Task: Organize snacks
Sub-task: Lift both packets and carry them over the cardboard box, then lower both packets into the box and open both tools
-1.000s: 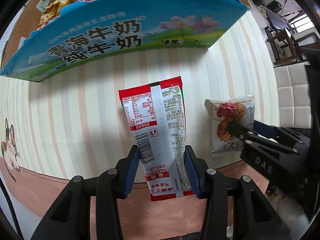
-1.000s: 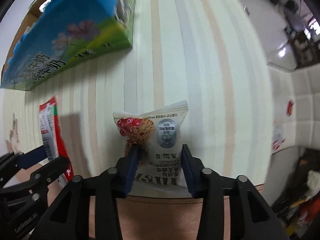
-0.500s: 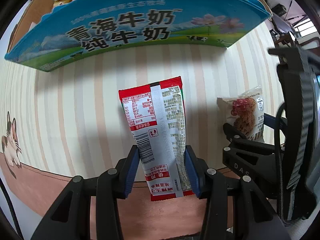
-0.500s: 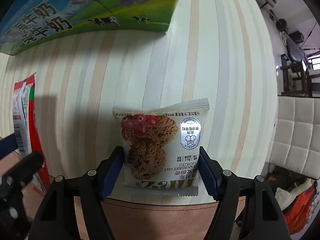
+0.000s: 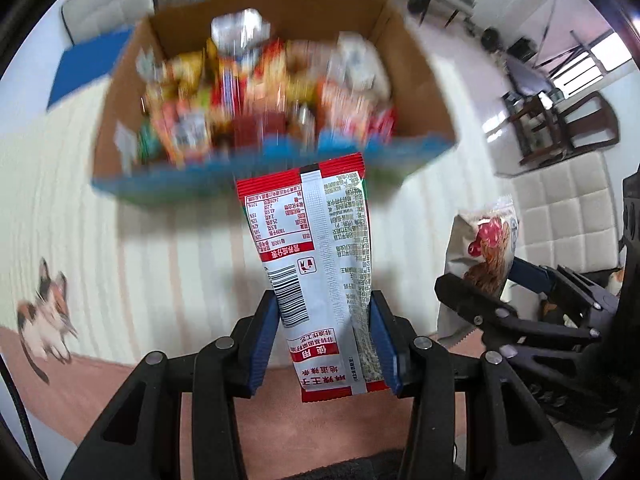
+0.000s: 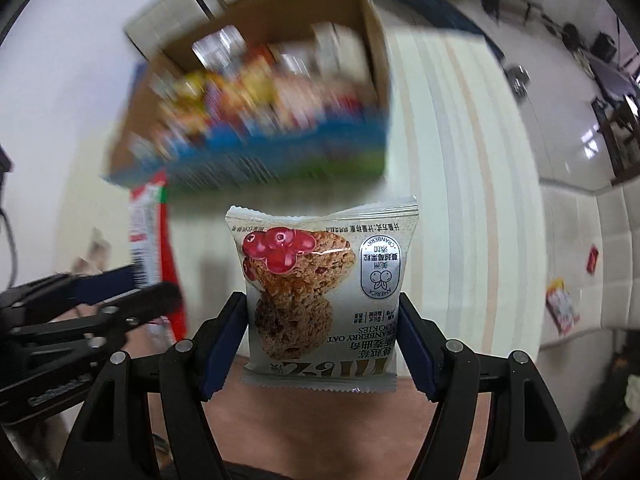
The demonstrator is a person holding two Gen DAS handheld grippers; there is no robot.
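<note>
Fingers [image 5: 264, 336] grip packets above striped tablecloth [image 5: 168, 264].

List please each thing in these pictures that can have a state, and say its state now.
left gripper: shut on the red snack packet, held in the air.
right gripper: shut on the cranberry oat cookie packet, held in the air.
cardboard box: open on top, holding many snack packets; blurred.

ahead: striped table [image 5: 168, 264] bare | beyond: carton [image 5: 420, 80] blocks, seemingly packed with snacks [image 5: 264, 96]
</note>
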